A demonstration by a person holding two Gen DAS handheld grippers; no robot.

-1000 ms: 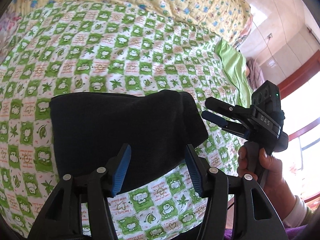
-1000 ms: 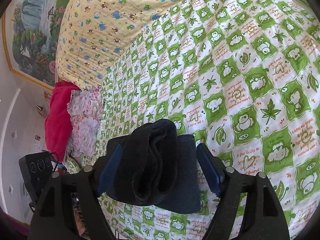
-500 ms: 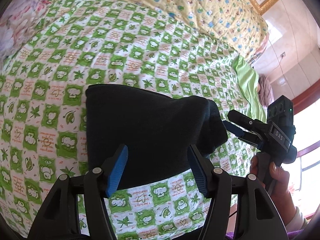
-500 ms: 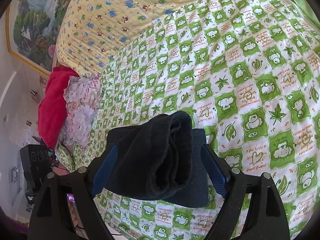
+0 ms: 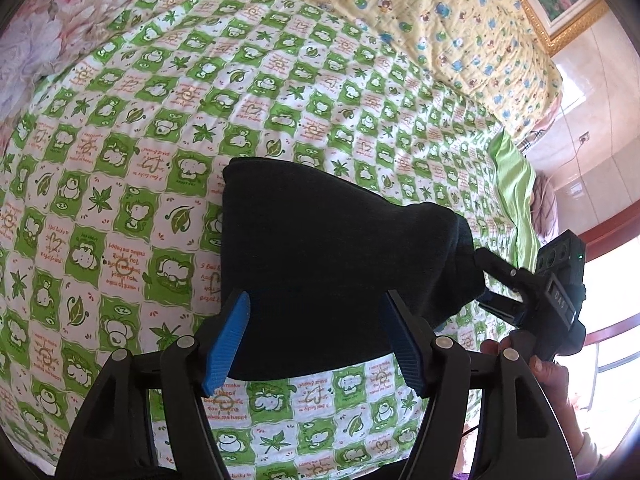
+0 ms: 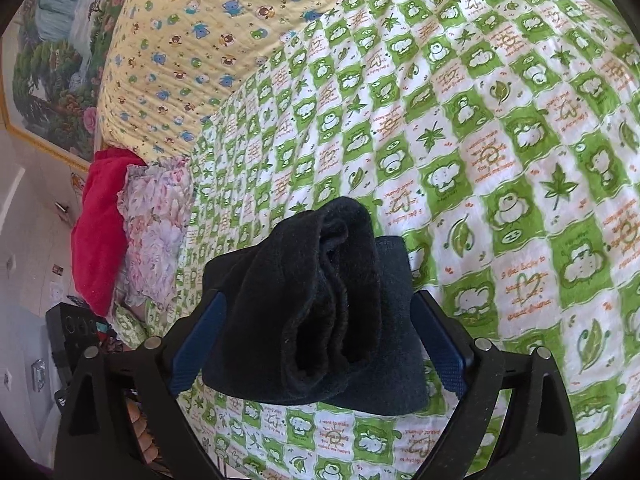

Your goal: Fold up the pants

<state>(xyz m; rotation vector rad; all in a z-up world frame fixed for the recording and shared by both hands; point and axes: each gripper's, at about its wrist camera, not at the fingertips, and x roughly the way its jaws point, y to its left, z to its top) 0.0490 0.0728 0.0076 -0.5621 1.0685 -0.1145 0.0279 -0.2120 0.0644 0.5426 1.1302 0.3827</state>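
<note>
The dark navy pants lie folded into a thick rectangle on the green checked bedspread. In the right wrist view the pants show their layered folded end. My left gripper is open, its blue-padded fingers either side of the bundle's near edge, holding nothing. My right gripper is open around the bundle's end. It also shows in the left wrist view at the bundle's right end, with its fingertips hidden behind the fabric.
A yellow animal-print quilt lies at the far side of the bed. A floral cloth and a red cloth are piled at the bed's end. A light green sheet edge runs along the bed's right side.
Both grippers have moved closer to the folded pants. The right gripper's tips now reach the bundle's right end. The left view has swung left. The pants have not changed shape.
</note>
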